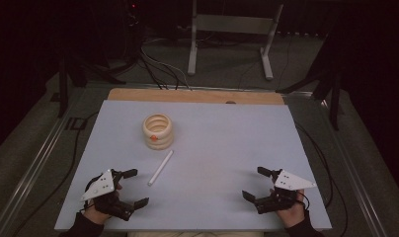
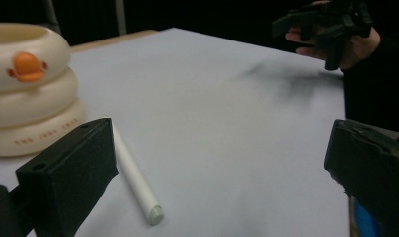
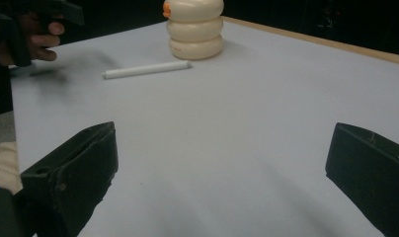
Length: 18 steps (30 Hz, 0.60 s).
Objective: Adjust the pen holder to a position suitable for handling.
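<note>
Counter (image 1: 227, 148): white rod (image 1: 160, 168) near ringed duck holder (image 1: 157, 131); left gripper (image 1: 136, 187) and right gripper (image 1: 250, 183) wide open, empty.

White stick (image 2: 133, 180) beside L jaw, ringed cream holder (image 2: 27, 94) behind (jaws wide).

The ring stack (image 2: 27, 94) bears small reddish lettering on its lowest ring, too blurred to read.

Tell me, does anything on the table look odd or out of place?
Nothing stands out. The ring holder stands upright, the white stick lies flat beside it, apart from it, and nothing looks spilled or broken.
</note>
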### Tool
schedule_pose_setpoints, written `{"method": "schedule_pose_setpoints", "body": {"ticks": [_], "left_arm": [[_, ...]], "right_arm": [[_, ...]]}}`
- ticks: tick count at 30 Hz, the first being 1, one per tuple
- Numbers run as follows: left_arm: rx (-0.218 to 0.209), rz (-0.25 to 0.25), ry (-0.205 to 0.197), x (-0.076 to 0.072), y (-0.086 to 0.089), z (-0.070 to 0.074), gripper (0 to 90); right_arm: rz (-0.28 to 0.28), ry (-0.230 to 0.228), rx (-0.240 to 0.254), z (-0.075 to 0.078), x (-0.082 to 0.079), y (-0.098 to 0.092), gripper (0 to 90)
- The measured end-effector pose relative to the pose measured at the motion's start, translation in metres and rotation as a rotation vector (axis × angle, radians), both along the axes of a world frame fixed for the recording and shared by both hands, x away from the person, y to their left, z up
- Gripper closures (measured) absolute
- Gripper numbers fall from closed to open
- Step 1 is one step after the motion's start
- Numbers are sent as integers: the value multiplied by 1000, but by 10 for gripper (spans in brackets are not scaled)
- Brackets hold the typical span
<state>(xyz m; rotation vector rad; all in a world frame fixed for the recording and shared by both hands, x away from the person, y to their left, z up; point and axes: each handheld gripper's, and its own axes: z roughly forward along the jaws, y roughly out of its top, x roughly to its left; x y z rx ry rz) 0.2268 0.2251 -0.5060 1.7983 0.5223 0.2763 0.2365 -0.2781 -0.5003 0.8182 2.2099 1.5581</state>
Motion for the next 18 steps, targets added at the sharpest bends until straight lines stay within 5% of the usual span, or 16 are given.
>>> {"method": "schedule_pose_setpoints", "body": {"ticks": [11, 18], "left_arm": [[5, -7, 15, 0, -1, 0, 1], [21, -27, 26, 0, -4, 0, 1]], "right_arm": [[12, 29, 48, 1, 1, -1, 0], [16, 28, 26, 2, 0, 2, 0]]}}
